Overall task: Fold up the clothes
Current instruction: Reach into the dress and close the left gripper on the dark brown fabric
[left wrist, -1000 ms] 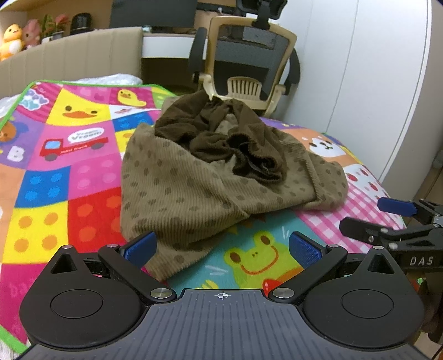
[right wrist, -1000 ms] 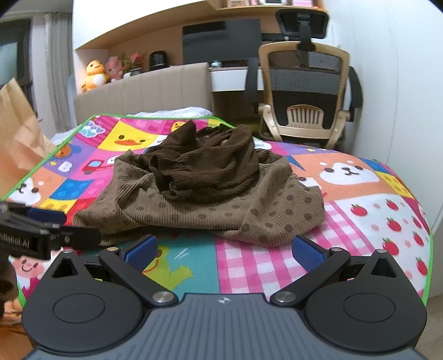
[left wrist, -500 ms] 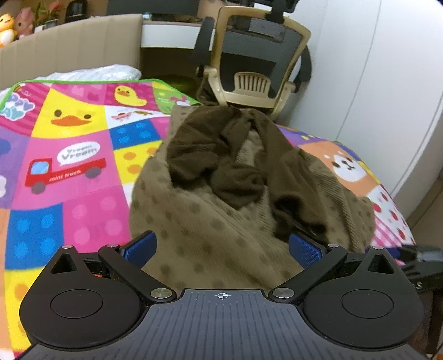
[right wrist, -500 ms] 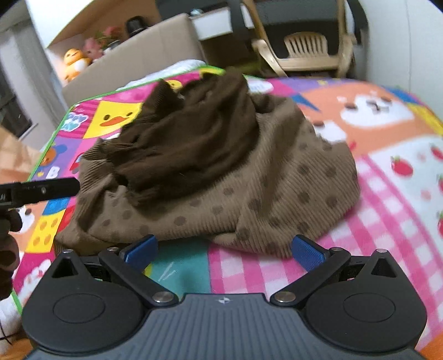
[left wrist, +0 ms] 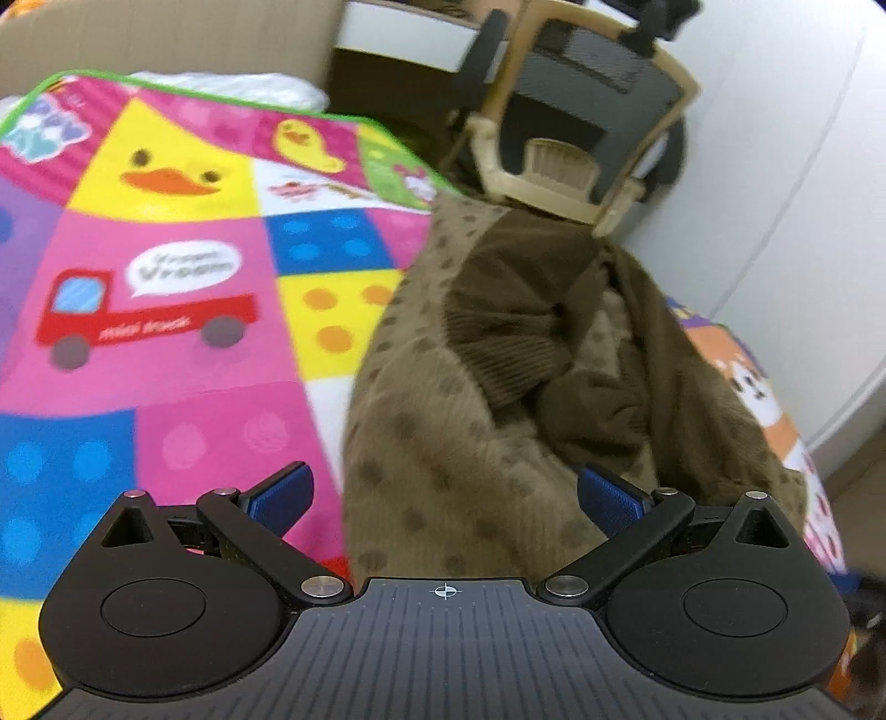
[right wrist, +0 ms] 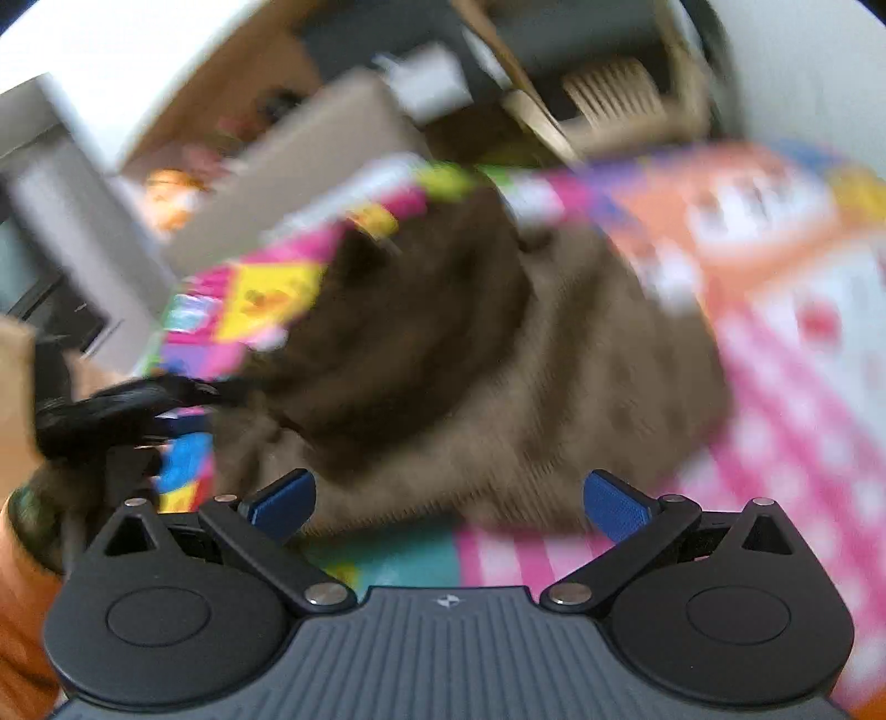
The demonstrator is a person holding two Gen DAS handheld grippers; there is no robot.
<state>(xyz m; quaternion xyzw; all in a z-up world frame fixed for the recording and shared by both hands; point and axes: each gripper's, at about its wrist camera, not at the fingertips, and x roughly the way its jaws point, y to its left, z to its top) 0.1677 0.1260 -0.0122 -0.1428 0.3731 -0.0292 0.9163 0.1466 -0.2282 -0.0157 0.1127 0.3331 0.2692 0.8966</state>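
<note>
Nearest the left wrist camera, the left claw (left wrist: 440, 493) stands spread wide with nothing between its blue pads (left wrist: 279, 493), poised just over the near edge of the heaped clothes (left wrist: 470, 443). One pad lies over the colourful play mat (left wrist: 166, 332) to the left of the heap, the other over the heap's right part. The right claw (right wrist: 448, 498) is likewise wide apart and empty, its blue pads framing the near hem of the heap, with teal and pink-checked mat showing just below that hem; this view is strongly blurred, so fine detail is lost. The heap is a crumpled mound lying on the mat: a light brown, ribbed, dark-dotted garment (left wrist: 421, 459) forms the base, and a darker brown ribbed garment (left wrist: 515, 332) is bunched on top of it, toward the far and right side of the mound. In the right wrist view the left claw shows as a dark smear at the left edge of the heap; whether it touches the cloth cannot be told. To the left of the heap the mat shows a red truck panel and, farther off, a yellow duck panel. Just beyond the heap's far end stands a beige and black office chair (left wrist: 581, 127), with a beige headboard (left wrist: 166, 44) to the left of it.
</note>
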